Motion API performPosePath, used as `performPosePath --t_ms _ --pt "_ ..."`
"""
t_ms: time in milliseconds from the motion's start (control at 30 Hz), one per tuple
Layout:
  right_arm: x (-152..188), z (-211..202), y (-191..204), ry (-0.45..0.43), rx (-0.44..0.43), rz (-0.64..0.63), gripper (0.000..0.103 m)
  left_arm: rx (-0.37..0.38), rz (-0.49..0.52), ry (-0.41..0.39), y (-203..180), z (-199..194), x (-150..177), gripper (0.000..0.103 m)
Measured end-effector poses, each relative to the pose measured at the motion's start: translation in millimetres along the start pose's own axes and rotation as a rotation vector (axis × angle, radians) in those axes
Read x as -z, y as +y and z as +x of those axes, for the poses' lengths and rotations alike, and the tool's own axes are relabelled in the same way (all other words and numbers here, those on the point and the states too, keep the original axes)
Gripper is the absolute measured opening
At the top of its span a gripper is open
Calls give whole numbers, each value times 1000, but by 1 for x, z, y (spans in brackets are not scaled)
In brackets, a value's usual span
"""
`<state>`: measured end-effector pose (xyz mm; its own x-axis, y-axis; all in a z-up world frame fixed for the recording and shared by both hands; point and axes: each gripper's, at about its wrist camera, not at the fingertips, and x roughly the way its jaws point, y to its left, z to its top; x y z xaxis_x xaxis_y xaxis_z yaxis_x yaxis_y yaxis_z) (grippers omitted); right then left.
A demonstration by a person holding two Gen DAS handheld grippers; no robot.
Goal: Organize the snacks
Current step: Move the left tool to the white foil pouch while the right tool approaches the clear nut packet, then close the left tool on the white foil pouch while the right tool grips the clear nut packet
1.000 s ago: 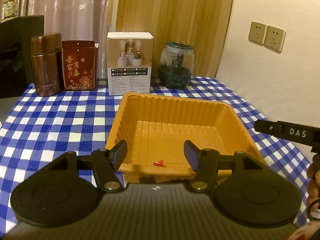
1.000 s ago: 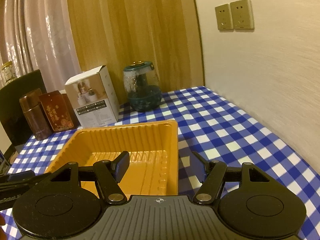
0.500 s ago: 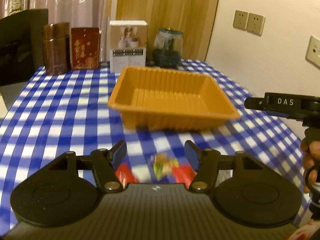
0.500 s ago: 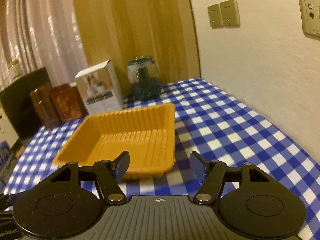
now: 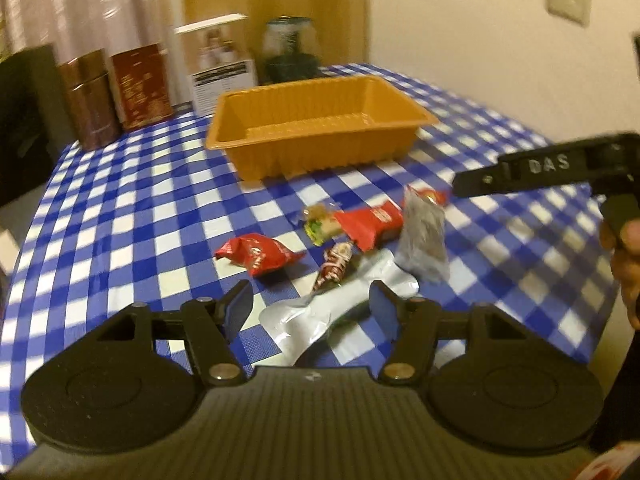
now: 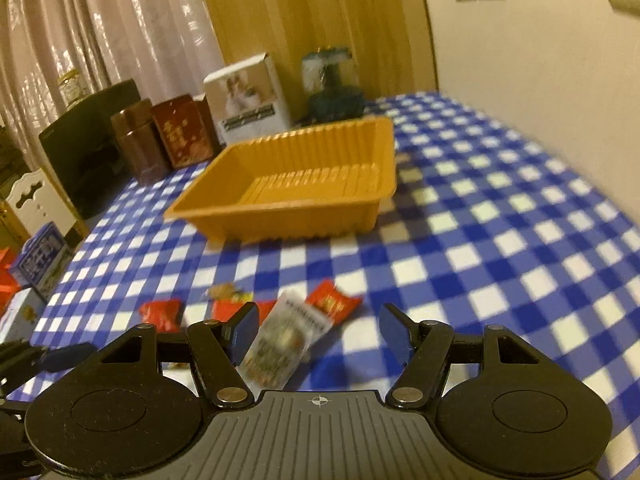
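left tongs [image 5: 311, 311] spread | right tongs [image 6: 319, 333] spread | snacks [image 5: 344, 240] beside tray [image 5: 320, 148]

An orange ribbed plastic tray [image 5: 320, 136] sits upright and empty on the checked cloth. In front of it, apart from it, lies a loose cluster of small wrapped snacks: a crumpled red foil packet [image 5: 260, 255], a long red wrapper [image 5: 370, 226] touching a green-and-tan sweet [image 5: 320, 224], a small brown-and-white cone-shaped sweet [image 5: 334, 268], a clear grey pouch of dark contents [image 5: 424, 242], and a flat silver foil sachet [image 5: 340, 312] nearest the camera.
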<state>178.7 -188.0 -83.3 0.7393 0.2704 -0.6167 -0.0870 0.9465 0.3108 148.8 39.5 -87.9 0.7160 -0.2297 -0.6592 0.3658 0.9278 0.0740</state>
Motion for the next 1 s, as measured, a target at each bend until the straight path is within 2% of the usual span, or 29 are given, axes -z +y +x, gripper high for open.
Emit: performPosePath --t_ms 133,300,567,633,733,833,867,933,1000 --pt "3 10 2 49 -35 31 67 19 108 23 -5 7 4 61" --pt "3 25 5 93 -64 88 67 57 111 48 1 19 7 61" --pt "2 48 11 146 -62 138 65 79 111 80 15 33 4 61" --pt "2 49 11 157 -55 124 51 89 131 86 15 35 3 61" --pt "1 43 9 173 -69 110 47 119 157 97 14 39 0 61" --pt "3 34 10 189 -47 32 44 156 200 119 11 45 -3 61" --pt "4 31 10 196 -42 7 40 170 228 125 10 47 -3 61" --pt "6 25 8 199 -29 -33 24 176 274 124 6 49 -4 61" --pt "9 19 8 193 1 -69 24 187 304 128 4 52 -6 61"
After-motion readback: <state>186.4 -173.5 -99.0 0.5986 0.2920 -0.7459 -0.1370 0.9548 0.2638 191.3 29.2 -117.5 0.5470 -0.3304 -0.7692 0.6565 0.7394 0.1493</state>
